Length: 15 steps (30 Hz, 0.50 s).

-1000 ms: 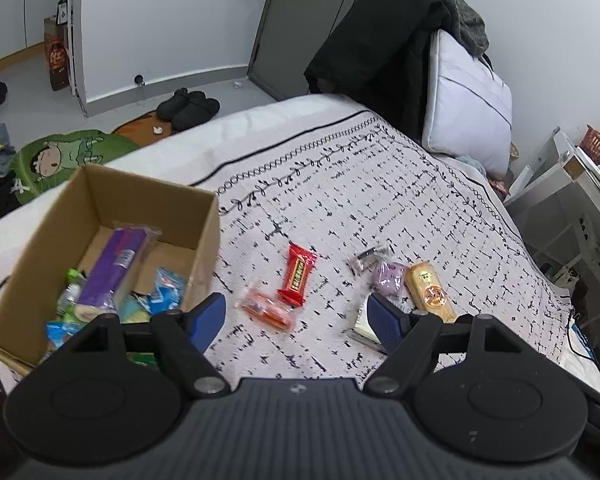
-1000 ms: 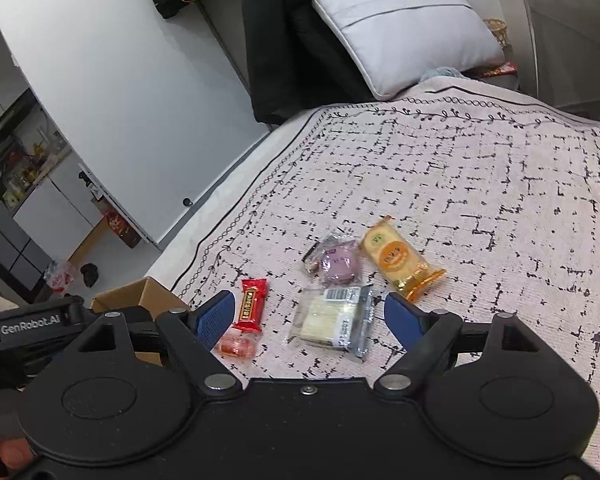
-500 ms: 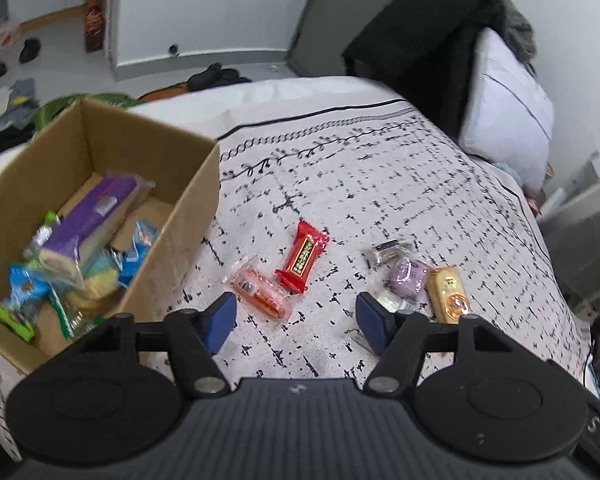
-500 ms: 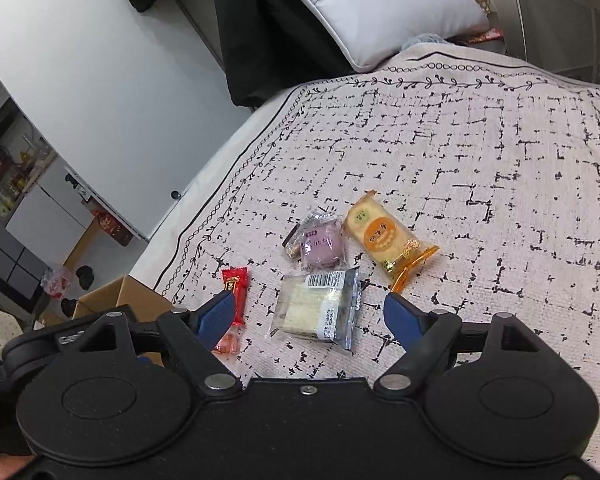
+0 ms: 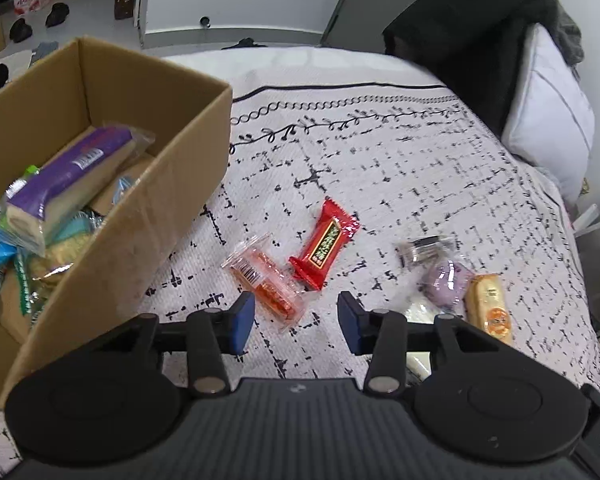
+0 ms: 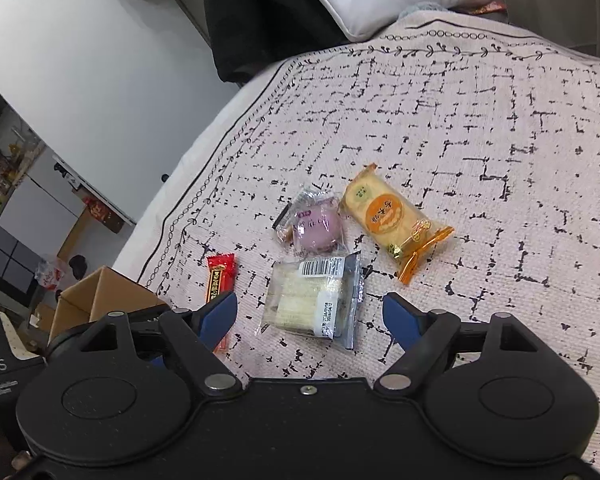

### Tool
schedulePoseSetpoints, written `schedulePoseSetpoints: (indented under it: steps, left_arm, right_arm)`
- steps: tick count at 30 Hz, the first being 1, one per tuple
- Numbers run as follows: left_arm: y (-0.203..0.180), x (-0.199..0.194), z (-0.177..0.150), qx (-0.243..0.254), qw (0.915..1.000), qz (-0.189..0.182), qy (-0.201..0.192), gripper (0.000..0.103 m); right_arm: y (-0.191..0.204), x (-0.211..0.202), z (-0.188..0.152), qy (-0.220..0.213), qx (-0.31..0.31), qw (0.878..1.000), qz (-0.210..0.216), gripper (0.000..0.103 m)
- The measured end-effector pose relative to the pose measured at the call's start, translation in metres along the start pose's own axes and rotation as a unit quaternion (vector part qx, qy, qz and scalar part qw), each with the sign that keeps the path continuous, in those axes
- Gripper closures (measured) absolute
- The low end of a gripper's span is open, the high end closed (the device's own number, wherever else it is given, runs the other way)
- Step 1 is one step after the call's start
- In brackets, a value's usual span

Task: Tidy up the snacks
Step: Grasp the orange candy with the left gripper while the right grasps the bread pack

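Note:
Loose snacks lie on the patterned bedspread (image 5: 400, 168). My left gripper (image 5: 296, 322) is open and empty, just above a clear orange-filled packet (image 5: 266, 280); a red bar (image 5: 326, 244) lies beside it. A cardboard box (image 5: 172, 184) with several snacks stands at the left. My right gripper (image 6: 310, 318) is open and empty over a clear white sandwich-cake pack (image 6: 316, 298). Beyond it lie a purple round pastry (image 6: 316, 226) and a yellow-orange cracker pack (image 6: 392, 222). The red bar (image 6: 220, 280) and the box corner (image 6: 100, 300) show at the left.
A white pillow (image 5: 548, 120) and dark clothes (image 5: 460, 32) sit at the head of the bed. A small dark-wrapped snack (image 5: 424, 246) lies by the purple pastry (image 5: 446, 284). The floor beyond the bed's far edge holds shoes and bottles.
Both grippers have moved lower and closer to the snacks. The left one has turned toward the box and now sits over the orange packet; its jaws have narrowed a little. The right one nears the white pack.

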<state>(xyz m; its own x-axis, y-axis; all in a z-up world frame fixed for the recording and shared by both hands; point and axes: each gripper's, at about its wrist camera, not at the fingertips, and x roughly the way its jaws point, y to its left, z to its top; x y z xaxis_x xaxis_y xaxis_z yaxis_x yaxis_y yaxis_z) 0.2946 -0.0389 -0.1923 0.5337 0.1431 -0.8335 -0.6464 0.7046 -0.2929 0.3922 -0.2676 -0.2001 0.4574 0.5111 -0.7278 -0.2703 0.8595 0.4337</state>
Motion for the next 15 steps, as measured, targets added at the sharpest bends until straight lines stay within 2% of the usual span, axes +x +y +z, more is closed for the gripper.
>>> schedulePoseSetpoints:
  steps: [12, 15]
  left_arm:
    - [0.000, 0.035, 0.005, -0.013, 0.9998, 0.011, 0.012, 0.061]
    - [-0.002, 0.038, 0.007, -0.005, 0.9998, 0.016, 0.008, 0.071]
  right_arm:
    - [0.006, 0.034, 0.002, 0.027, -0.001, 1.000, -0.012, 0.023]
    - [0.009, 0.042, 0.002, 0.031, -0.004, 0.999, -0.015, 0.023]
